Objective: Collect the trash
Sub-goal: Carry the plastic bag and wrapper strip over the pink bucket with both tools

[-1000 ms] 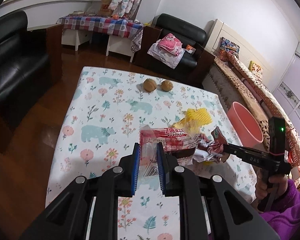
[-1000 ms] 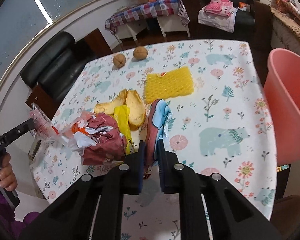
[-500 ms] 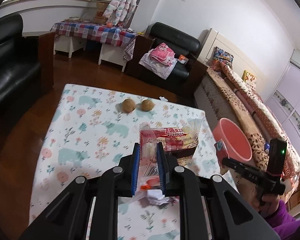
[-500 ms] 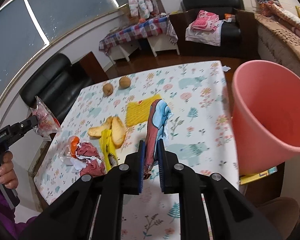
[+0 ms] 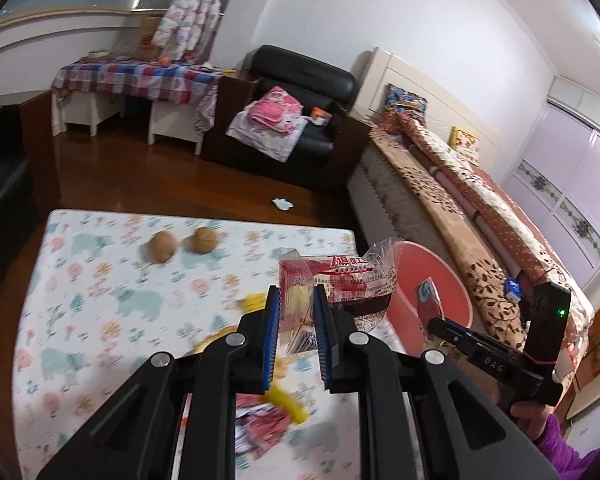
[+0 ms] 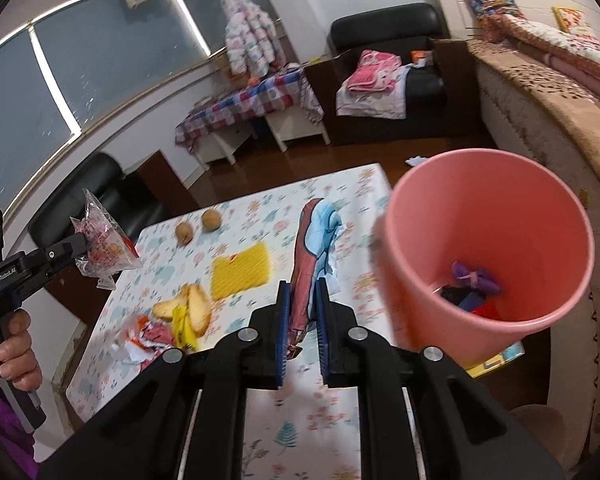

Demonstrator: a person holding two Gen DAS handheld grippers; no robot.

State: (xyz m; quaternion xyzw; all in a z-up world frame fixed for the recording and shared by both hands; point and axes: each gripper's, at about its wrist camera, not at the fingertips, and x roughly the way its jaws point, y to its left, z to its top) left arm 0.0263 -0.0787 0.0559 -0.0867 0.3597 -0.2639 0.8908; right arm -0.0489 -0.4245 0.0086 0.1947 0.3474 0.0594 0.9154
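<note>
Left gripper: your left gripper is clamped on a clear and red snack wrapper, the blue pads pinching its lower end while the rest fans out above and to the right of the fingers.
Left wrapper position: you hold it in the air above the table, and from the left wrist view it overlaps the near rim of the pink bin.
Right gripper: your right gripper is closed on a crumpled red and light-blue wrapper, which stands up tall between the fingers.
Right wrapper position: it hangs above the table edge, just to the left of the bin in the right wrist view, not yet over the opening.
Bin: it stands off the table's right side, next to the patterned bed; some trash already lies at the bottom, including a purple piece and dark, blue and red scraps.
Trash on the table: a yellow foam net, pale peel pieces, a yellow wrapper and a heap of crumpled red, white and orange wrappers lie on the floral cloth.
Other items: two brown round nuts sit side by side toward the far edge of the table, well apart from the trash heap.
Image quality: the table surface is blurred in both views, so you cannot make out fine detail in the heap.
</note>
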